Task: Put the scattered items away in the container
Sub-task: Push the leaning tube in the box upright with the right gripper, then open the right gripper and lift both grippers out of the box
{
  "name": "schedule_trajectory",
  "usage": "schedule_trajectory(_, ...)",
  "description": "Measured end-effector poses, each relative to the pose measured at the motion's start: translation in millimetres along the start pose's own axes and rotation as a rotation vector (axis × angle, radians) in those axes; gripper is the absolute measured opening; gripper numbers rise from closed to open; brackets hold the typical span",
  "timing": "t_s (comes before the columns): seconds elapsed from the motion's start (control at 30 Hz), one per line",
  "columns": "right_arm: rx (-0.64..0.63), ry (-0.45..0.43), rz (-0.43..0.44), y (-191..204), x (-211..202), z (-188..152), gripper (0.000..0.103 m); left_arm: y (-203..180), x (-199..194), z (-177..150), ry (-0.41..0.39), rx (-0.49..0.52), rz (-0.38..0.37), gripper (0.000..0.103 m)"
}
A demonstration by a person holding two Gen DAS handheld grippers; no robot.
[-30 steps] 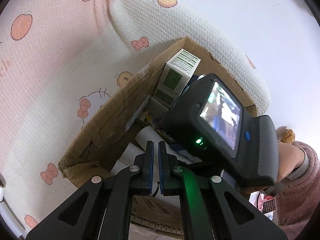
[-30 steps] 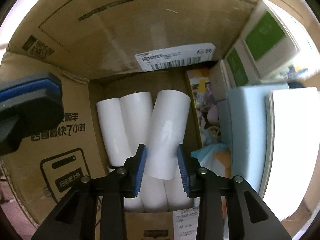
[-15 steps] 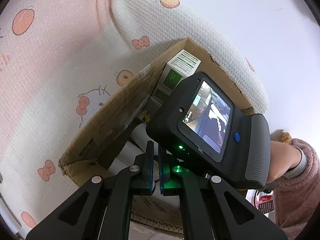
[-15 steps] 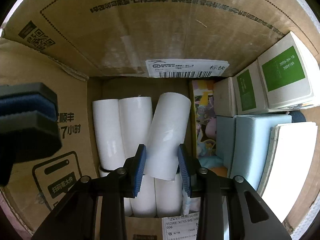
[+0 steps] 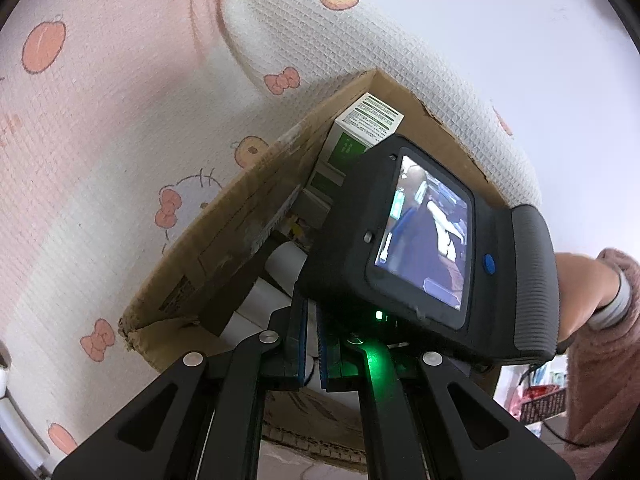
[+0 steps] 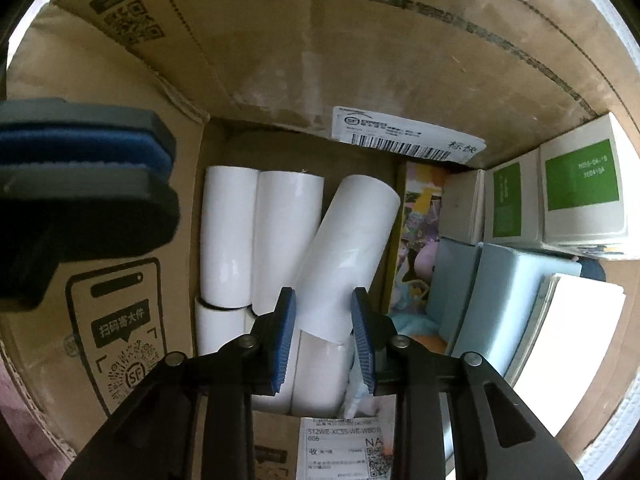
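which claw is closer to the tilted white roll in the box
Right. The right claw straddles the tilted roll's near end inside the box, jaws open on either side. The left claw sits off to the roll's left, over the box's side flap, jaws nearly together, holding nothing visible.

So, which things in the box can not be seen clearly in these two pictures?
- Left wrist view: the right gripper's body hides most of the cardboard box interior.
- Right wrist view: lower white rolls sit behind the fingers.
- Waybill: cut off by the bottom edge, print too small.

box (image 6: 360, 60): matt brown cardboard | rolls (image 6: 256, 236): smooth white, probably paper | bedcover (image 5: 100, 160): waffle-textured cloth
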State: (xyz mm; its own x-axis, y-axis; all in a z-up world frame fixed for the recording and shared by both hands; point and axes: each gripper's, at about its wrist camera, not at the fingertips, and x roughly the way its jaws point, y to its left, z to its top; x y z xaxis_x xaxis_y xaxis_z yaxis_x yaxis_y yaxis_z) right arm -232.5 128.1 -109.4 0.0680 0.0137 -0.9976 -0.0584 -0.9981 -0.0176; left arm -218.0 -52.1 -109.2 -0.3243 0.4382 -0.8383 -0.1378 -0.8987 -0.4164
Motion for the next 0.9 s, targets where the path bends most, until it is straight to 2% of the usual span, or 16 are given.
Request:
schedule_trajectory(0.07,0.075,-0.004,0.024,-3,-2,-4,0.025,1,0,1,0.008,-0.002,-0.002,0.005)
schedule_trajectory(0.2,0.139,-0.094,0.044,-4,-25,-20,0.016,0,-2,-1,0.001,0.017,0.01,0.005)
schedule_trajectory(0.27,0.177,-0.064,0.081,-7,-25,-27,0.01,-3,-1,-2,0.004,0.033,0.03,0.005)
schedule_trajectory(0.43,0.206,-0.007,0.101,-4,-7,-36,0.009,-7,1,-3,0.004,0.056,0.068,0.005)
schedule_trajectory(0.5,0.219,0.023,0.075,-2,4,-35,0.009,-8,1,-4,0.005,0.054,0.069,0.005)
schedule_trajectory(0.57,0.213,0.036,0.0,-1,11,-34,0.009,-7,1,-3,0.006,0.053,0.066,0.005)
schedule_trajectory(0.7,0.221,0.051,0.009,2,13,-35,0.009,-7,1,-1,0.014,0.05,0.07,0.005)
schedule_trajectory(0.9,0.273,-0.012,0.058,6,-12,-42,0.009,-6,1,-1,0.019,0.048,0.076,0.005)
